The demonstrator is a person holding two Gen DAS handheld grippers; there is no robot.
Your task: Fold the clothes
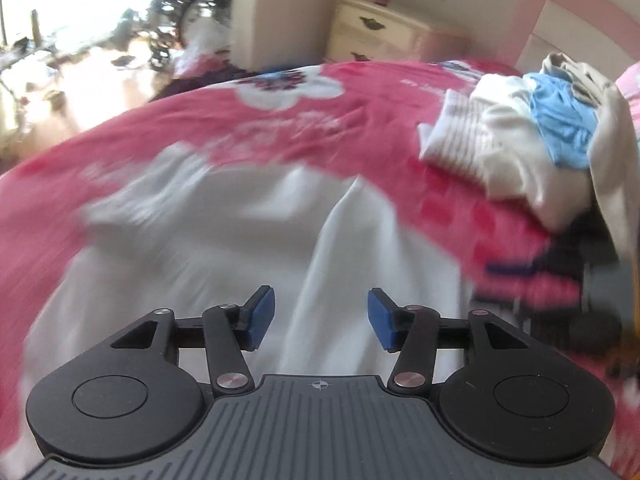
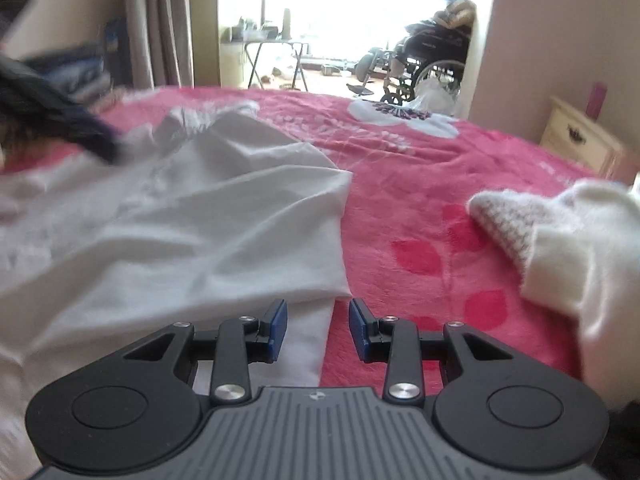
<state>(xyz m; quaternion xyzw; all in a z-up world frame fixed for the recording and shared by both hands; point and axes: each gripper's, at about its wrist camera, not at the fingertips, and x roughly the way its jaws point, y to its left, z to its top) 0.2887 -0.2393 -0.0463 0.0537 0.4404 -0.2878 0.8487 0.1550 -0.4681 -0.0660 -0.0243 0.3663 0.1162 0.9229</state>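
Note:
A white garment [image 1: 224, 232] lies rumpled on the pink bedspread [image 1: 280, 128]; the left wrist view is blurred. My left gripper [image 1: 321, 318] is open and empty just above the garment. The garment also shows in the right wrist view [image 2: 192, 220], partly folded over on itself. My right gripper [image 2: 318, 326] is open and empty over the garment's right edge, where the cloth meets the bedspread [image 2: 420, 184].
A pile of clothes [image 1: 532, 128], white, blue and beige, lies at the right by the pink headboard [image 1: 560, 4]. A white knitted piece [image 2: 560, 240] lies at the right. A nightstand [image 1: 384, 28], a wheelchair [image 2: 424, 64] and dark clothes [image 2: 52, 96] are around.

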